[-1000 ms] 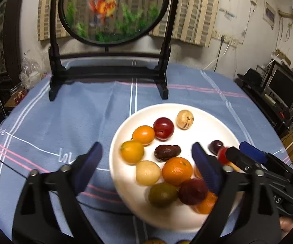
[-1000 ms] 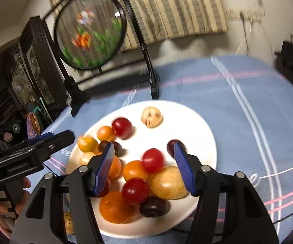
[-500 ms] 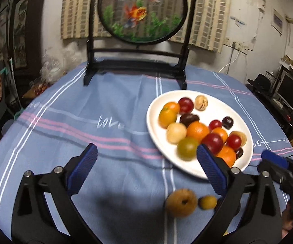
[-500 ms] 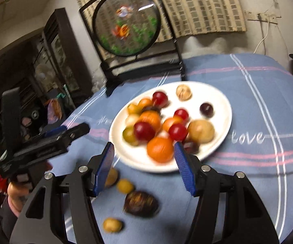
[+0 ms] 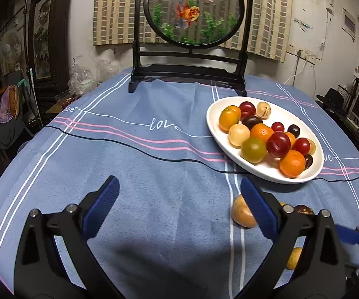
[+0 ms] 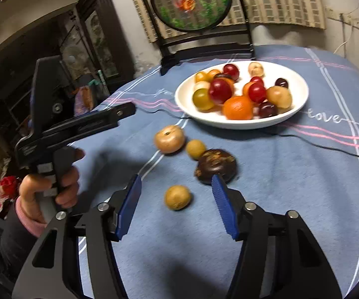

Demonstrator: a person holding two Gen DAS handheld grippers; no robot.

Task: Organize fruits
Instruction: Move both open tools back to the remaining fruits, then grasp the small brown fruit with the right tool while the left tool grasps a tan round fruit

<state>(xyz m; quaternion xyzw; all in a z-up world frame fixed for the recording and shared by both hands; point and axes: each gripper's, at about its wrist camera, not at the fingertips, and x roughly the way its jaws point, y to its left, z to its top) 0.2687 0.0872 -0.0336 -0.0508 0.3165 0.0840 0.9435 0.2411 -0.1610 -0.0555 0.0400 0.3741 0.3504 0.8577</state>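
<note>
Resting on blue striped cloth (image 6: pixel 291 186) near the white oval plate (image 6: pixel 301 99), the small round tan fruit (image 6: pixel 177 197) looked light, firm and smooth; cross-middle hold suited. Right gripper (image 6: pixel 177 206) was closing, empty; left gripper (image 5: pixel 177 206) gaped wide, empty.

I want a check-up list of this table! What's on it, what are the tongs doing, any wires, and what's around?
Surface: round table under a blue striped cloth, words "love" stitched on it.
Job's things: white plate piled with fruits; four loose fruits on the cloth: tan round fruit, small yellow fruit, dark brown fruit, yellow-brown fruit.
Clutter: goldfish screen on a black stand at the far edge.
Grippers: left tongs wide open, empty; right tongs closing, not touching the yellow-brown fruit ahead of them.
Cables: thin black cable running across the cloth to the plate.
Surroundings: curtain, dark cabinet, fan, monitors.
</note>
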